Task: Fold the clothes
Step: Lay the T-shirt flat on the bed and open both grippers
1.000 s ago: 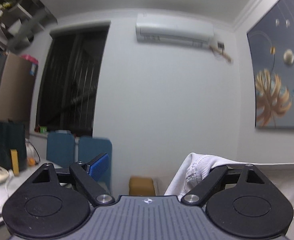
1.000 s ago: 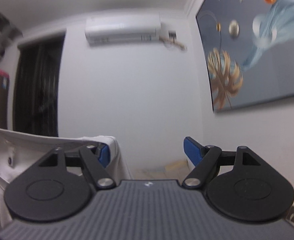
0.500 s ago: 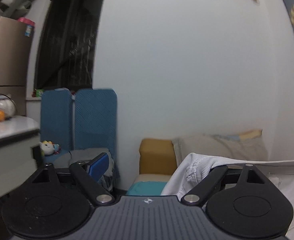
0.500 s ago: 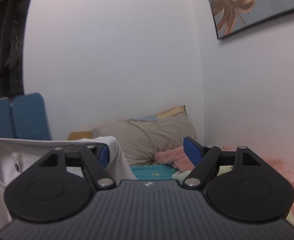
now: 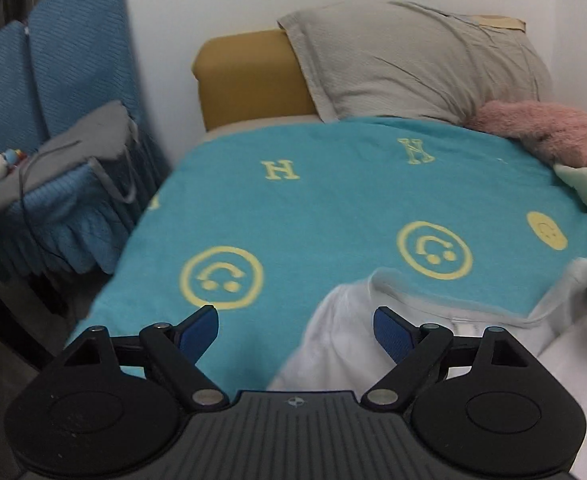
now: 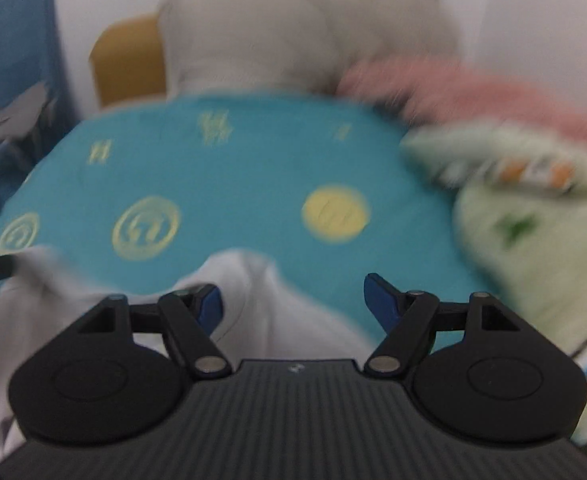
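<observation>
White shirt (image 5: 345, 344): spread on teal blanket (image 5: 333, 200). Left gripper (image 5: 295, 330) and right gripper (image 6: 291, 300): over the shirt's shoulders, jaws released, grasping nothing.

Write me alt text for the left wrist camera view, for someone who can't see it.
The left gripper, jaws wide apart, points down at a white garment lying on a teal blanket printed with yellow smiley faces. Behind are a grey pillow, a mustard cushion, and a pink plush throw at right.
</observation>
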{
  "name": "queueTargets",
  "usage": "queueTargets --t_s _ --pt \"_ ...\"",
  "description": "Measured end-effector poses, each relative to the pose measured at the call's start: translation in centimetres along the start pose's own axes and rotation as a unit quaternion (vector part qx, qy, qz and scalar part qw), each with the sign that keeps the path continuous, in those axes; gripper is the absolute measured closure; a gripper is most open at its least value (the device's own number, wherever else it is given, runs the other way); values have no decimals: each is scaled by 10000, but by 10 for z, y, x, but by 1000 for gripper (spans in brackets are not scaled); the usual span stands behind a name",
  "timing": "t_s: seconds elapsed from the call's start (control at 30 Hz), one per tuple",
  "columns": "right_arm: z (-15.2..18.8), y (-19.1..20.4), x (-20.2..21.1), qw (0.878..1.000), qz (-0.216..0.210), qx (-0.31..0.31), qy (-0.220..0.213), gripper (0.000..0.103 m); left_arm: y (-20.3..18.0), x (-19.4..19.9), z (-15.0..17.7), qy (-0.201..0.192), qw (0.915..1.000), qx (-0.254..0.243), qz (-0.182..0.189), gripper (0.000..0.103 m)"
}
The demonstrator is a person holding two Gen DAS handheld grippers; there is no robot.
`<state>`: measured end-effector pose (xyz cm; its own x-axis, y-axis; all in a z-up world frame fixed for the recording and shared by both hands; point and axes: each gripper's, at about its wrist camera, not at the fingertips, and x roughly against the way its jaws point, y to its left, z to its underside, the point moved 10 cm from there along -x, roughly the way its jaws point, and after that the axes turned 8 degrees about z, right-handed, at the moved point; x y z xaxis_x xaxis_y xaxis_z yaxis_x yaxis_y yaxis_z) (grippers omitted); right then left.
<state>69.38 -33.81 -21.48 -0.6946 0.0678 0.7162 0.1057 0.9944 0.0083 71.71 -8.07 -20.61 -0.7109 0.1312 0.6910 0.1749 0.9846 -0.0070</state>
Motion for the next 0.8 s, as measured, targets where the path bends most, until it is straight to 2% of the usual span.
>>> queueTargets --t_s 0.07,0.13,0.17,0.3,0.37,0.4,0.5,0.63,0.8 --pt "1 4 13 9990 -387 -221 -78 28 -5 5 -1 150 9995 108 258 10" --pt "-1 0 30 9961 -637 -587 -188 28 -11 27 -8 -4 9993 115 345 8" --pt "-3 -3 42 9943 -710 -751 -254 28 -11 39 -13 -129 9994 102 319 3" --pt "1 -16 103 9933 -584 -725 -687 28 -25 99 -9 -472 9976 239 452 2" --pt "12 -22 142 9925 -428 -605 -975 28 -33 143 3 -872 9952 226 374 2" --pt "18 -25 162 9918 -362 -567 -1087 28 -39 166 11 -1084 9937 165 234 2" --pt "39 -35 218 9897 -324 -648 -1232 28 -61 233 41 -1488 9885 110 240 2" --pt "77 -32 298 9873 -339 -602 -1431 28 -49 307 96 -1272 9908 219 402 3" --pt "139 -20 393 9847 -444 -495 -1611 28 -32 396 171 -1327 9901 77 462 3"
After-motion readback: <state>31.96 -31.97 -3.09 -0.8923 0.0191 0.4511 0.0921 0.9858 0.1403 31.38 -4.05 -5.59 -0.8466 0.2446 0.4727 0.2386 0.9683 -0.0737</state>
